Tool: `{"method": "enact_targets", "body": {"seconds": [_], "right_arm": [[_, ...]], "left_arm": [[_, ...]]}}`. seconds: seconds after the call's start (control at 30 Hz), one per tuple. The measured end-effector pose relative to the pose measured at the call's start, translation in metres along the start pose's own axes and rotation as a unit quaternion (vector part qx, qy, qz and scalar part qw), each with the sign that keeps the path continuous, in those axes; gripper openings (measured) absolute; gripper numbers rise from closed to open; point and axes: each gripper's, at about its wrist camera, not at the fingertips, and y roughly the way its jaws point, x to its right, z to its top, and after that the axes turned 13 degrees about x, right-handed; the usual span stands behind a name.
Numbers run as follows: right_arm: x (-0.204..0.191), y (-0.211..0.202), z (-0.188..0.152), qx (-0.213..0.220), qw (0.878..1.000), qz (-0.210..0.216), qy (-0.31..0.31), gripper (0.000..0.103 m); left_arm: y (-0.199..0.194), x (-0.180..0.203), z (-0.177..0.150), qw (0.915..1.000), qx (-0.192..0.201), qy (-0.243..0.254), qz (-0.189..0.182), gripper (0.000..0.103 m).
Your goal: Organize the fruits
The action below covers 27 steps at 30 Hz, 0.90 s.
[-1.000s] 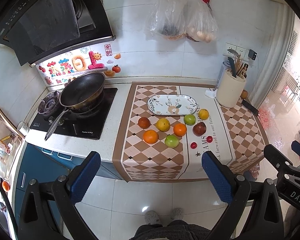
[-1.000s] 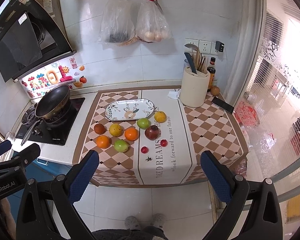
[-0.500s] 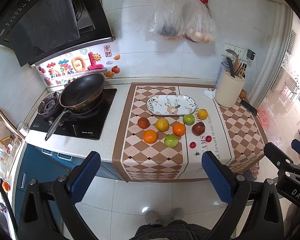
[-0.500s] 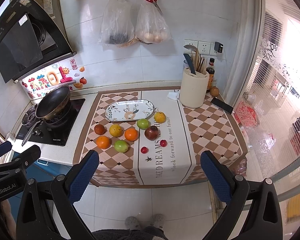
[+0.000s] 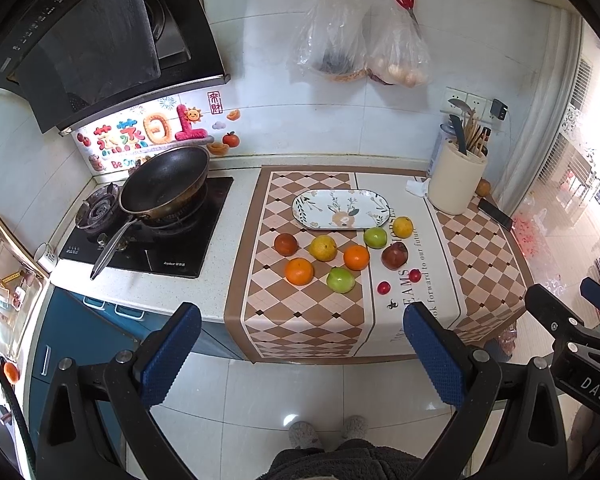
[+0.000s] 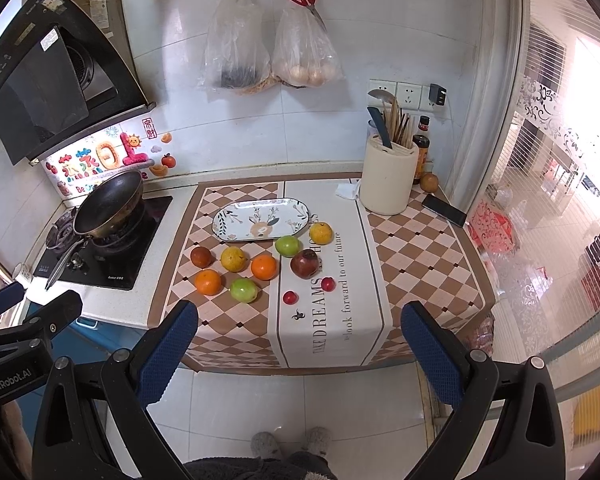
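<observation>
Reaching in from this far back, you risk nudging the round fruit: the two small red fruits [image 5: 384,287] sit nearest the table [image 5: 172,286] edge and would, I judge, roll off at a careless bump. The oranges [image 5: 299,271] and green fruits [image 5: 340,279] crowd each other just in front of the empty plate [image 5: 341,208], so wide fingers could knock a neighbour. Your left hand-held gripper [image 5: 302,356] is spread wide, holding and touching nothing; your right hand-held gripper [image 6: 299,354] is likewise spread and empty, well short of the fruit.
</observation>
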Motion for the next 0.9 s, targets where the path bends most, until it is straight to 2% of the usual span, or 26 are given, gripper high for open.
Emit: {"method": "enact_targets", "body": {"seconds": [0.57, 0.7, 0.8, 0.9], "right_arm": [[-0.010, -0.018, -0.004, 0.005, 1.000, -0.011, 0.007, 0.103], [-0.013, -0.009, -0.004, 0.012, 0.999, -0.011, 0.028, 0.103], [-0.013, 0.008, -0.006, 0.033, 0.998, -0.008, 0.044, 0.103], [-0.011, 0.043, -0.014, 0.015, 0.998, -0.002, 0.066, 0.103]], "left_arm": [[0.007, 0.005, 0.011, 0.9999, 0.004, 0.005, -0.013, 0.103], [0.010, -0.007, 0.007, 0.9998, 0.010, 0.003, -0.017, 0.103], [0.025, -0.016, 0.007, 0.9995, 0.032, 0.004, -0.001, 0.103], [0.051, -0.022, 0.004, 0.9979, 0.053, 0.019, 0.034, 0.103]]}}
